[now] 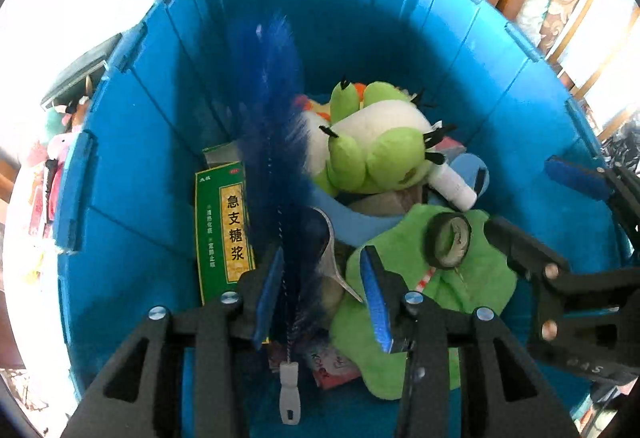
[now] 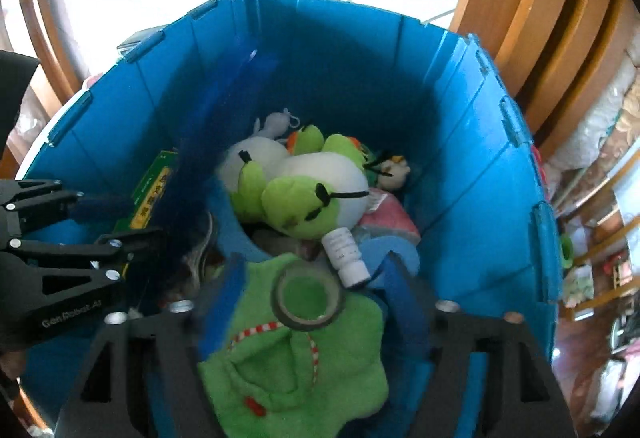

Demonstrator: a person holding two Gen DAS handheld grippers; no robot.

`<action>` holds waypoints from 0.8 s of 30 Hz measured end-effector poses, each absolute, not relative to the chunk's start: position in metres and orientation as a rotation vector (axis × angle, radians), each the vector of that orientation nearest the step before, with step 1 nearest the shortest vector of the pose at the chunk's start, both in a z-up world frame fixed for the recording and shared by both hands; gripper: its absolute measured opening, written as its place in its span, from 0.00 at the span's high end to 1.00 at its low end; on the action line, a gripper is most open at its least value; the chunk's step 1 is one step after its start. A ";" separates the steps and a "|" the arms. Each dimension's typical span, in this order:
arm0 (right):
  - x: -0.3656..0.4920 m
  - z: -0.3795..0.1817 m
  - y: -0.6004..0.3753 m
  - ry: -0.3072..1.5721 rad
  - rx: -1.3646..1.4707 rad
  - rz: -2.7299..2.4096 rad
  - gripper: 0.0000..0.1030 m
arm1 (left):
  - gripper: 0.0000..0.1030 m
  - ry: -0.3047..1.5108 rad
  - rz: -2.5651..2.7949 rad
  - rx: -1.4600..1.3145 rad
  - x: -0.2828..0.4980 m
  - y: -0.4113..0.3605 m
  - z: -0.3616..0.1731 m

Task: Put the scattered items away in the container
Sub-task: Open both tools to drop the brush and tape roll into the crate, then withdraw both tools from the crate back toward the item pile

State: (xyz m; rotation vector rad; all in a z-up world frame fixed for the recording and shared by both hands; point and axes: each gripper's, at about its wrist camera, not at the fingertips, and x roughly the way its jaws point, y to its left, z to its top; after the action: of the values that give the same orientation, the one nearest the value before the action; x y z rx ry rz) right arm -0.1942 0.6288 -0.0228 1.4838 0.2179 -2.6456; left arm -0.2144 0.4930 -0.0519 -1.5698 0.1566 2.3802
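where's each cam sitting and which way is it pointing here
Left wrist: on the left tongs, looking down into the blue bin at the blue bottle brush and green medicine box; own open fingers frame the brush, right tongs enter at right.
Right wrist: on the right tongs, facing down over the green cloth and tape roll; left tongs show at left.
Shared: bin, frog plush, white bottle, cloth, tape roll.

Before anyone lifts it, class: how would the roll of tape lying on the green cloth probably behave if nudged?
The roll of tape lies flat on the soft green cloth, so it would probably slide or sink rather than roll. Tipped onto its edge, it might roll. It looks rigid and light.
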 end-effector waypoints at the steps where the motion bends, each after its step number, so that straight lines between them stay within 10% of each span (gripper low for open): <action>1: -0.193 -0.021 0.630 0.228 1.477 -2.653 0.14 | 0.62 0.148 2.384 -1.549 -0.215 0.491 -0.048; 7: -0.161 -0.008 0.638 0.220 1.397 -2.687 0.00 | 0.60 0.108 2.434 -1.411 -0.197 0.491 -0.023; 11: -0.133 -0.003 0.645 0.147 1.336 -2.711 0.00 | 0.43 0.124 2.529 -1.278 -0.172 0.484 -0.004; 24: -0.071 -0.008 0.638 -0.212 1.054 -2.833 0.00 | 0.37 0.073 2.849 -0.968 -0.088 0.425 0.020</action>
State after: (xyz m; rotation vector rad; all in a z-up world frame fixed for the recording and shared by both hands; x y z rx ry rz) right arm -0.0707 0.6382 -0.0082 1.0537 -0.2124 -2.8331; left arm -0.0877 0.4249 0.0201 -0.9683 0.0726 2.8490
